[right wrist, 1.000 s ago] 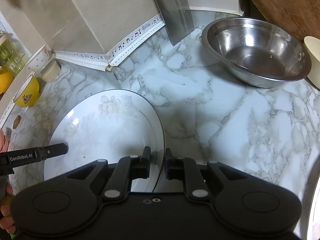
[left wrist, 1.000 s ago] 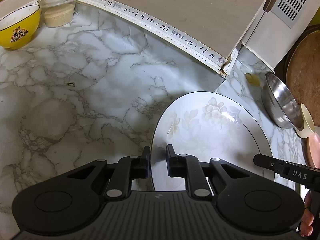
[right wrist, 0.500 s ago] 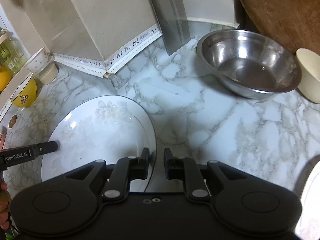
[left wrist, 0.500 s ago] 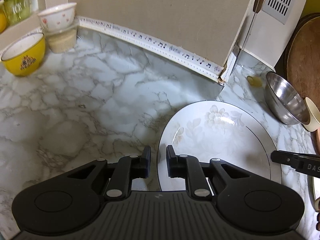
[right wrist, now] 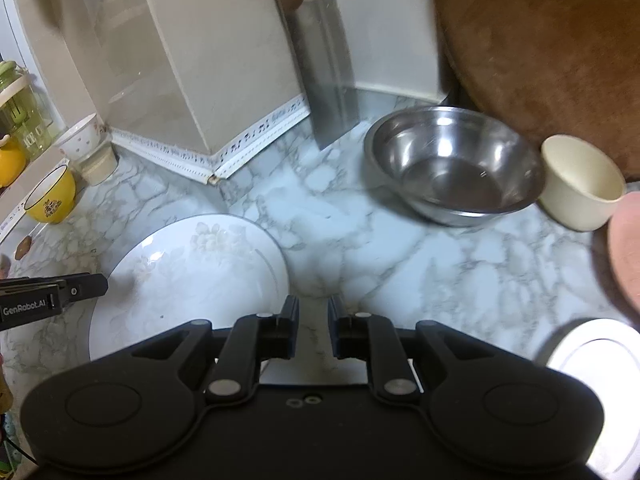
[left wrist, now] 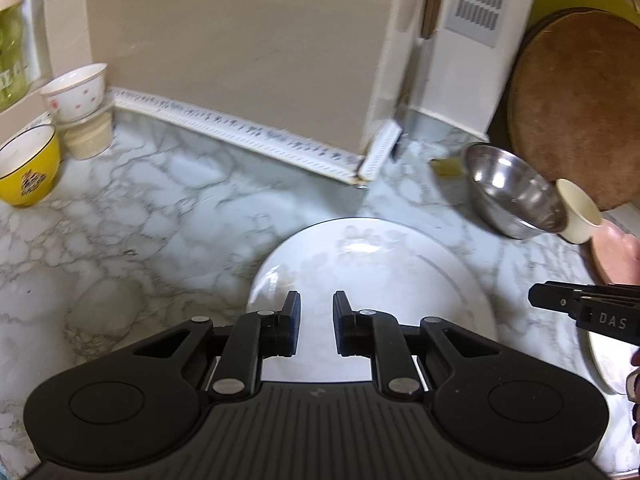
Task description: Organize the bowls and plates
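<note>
Looks like we've let go of the white floral plate (left wrist: 384,264) mid-counter, left claw (left wrist: 316,322) and right claw (right wrist: 313,326) both nearly pressed together, empty; next we'd grab the steel bowl (right wrist: 452,164).

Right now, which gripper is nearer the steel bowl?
Right. The right gripper has the steel bowl just ahead, slightly to its right. The left gripper sits over the flowered plate, farther away.

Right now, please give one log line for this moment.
left gripper: near shut, empty | right gripper: near shut, empty | floral plate: flat on counter
</note>
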Tool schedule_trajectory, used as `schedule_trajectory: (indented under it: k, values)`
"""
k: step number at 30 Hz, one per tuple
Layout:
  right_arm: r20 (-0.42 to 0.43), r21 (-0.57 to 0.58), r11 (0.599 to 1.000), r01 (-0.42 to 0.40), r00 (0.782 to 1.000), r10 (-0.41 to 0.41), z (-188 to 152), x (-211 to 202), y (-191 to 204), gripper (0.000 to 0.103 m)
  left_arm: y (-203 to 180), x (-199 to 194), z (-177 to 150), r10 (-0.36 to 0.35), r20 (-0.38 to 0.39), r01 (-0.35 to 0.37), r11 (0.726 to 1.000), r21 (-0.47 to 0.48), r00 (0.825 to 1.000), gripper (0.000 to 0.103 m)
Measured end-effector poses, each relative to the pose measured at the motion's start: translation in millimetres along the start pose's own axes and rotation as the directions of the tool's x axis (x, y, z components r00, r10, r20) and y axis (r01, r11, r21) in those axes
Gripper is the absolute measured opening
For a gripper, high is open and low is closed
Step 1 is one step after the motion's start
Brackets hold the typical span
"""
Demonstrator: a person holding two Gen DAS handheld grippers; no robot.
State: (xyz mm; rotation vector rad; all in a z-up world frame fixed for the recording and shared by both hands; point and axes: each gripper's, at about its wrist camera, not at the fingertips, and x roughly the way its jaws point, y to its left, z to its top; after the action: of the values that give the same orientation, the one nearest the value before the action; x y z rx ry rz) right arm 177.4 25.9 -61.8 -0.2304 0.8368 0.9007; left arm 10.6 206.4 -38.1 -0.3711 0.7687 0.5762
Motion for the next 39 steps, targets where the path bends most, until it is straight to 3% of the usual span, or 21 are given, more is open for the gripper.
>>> schedule_trajectory:
  k: [8, 10, 12, 13, 15, 18, 19, 20, 30, 39]
  values:
    - [0.07, 0.004, 0.997, 0.081, 0.994, -0.081, -8.6, -29.8, -17.4, 0.024, -41.8, -10.9, 2.2, -0.05, 0.028, 0.047, 0.995, 0.086, 0.998, 0.016]
    - [0.085, 0.0, 0.995, 0.103, 0.991, -0.103, -11.3, -38.8, -21.6, 0.034, -54.2, -11.1, 3.0, -0.07, 0.025, 0.067, 0.992, 0.106, 0.997, 0.017]
    - [0.104, 0.003, 0.993, 0.12, 0.987, -0.119, -14.2, -48.4, -26.5, 0.06, -64.8, -10.0, 3.1, -0.088, 0.023, 0.085, 0.988, 0.126, 0.996, 0.017]
    - [0.116, 0.006, 0.992, 0.128, 0.985, -0.128, -16.0, -53.9, -29.4, 0.063, -71.3, -9.6, 3.3, -0.098, 0.022, 0.094, 0.986, 0.137, 0.995, 0.017]
    - [0.134, 0.01, 0.989, 0.146, 0.98, -0.146, -19.8, -63.8, -35.6, 0.075, -82.8, -9.0, 2.7, -0.119, 0.018, 0.115, 0.982, 0.152, 0.993, 0.022]
    - [0.154, 0.033, 0.983, 0.179, 0.971, -0.182, -26.6, -78.9, -47.6, 0.087, -100.8, -11.0, 1.3, -0.16, 0.027, 0.153, 0.972, 0.176, 0.987, 0.054]
    - [0.159, 0.04, 0.981, 0.188, 0.968, -0.192, -29.4, -83.9, -52.0, 0.088, -107.4, -12.8, 0.7, -0.174, 0.041, 0.164, 0.969, 0.187, 0.984, 0.069]
    - [0.162, 0.049, 0.979, 0.198, 0.966, -0.204, -33.0, -88.9, -57.5, 0.09, -113.3, -14.3, 0.3, -0.184, 0.053, 0.171, 0.966, 0.195, 0.981, 0.073]
    - [0.121, 0.18, 0.934, 0.309, 0.935, -0.333, -75.9, -120.9, -111.3, 0.099, -183.7, -8.2, -8.1, -0.308, 0.018, 0.288, 0.907, 0.309, 0.951, 0.079]
    - [0.062, 0.299, 0.882, 0.363, 0.915, -0.398, -112.7, -131.7, -137.8, 0.101, -242.0, 21.5, -23.4, -0.38, -0.097, 0.387, 0.841, 0.377, 0.92, 0.083]
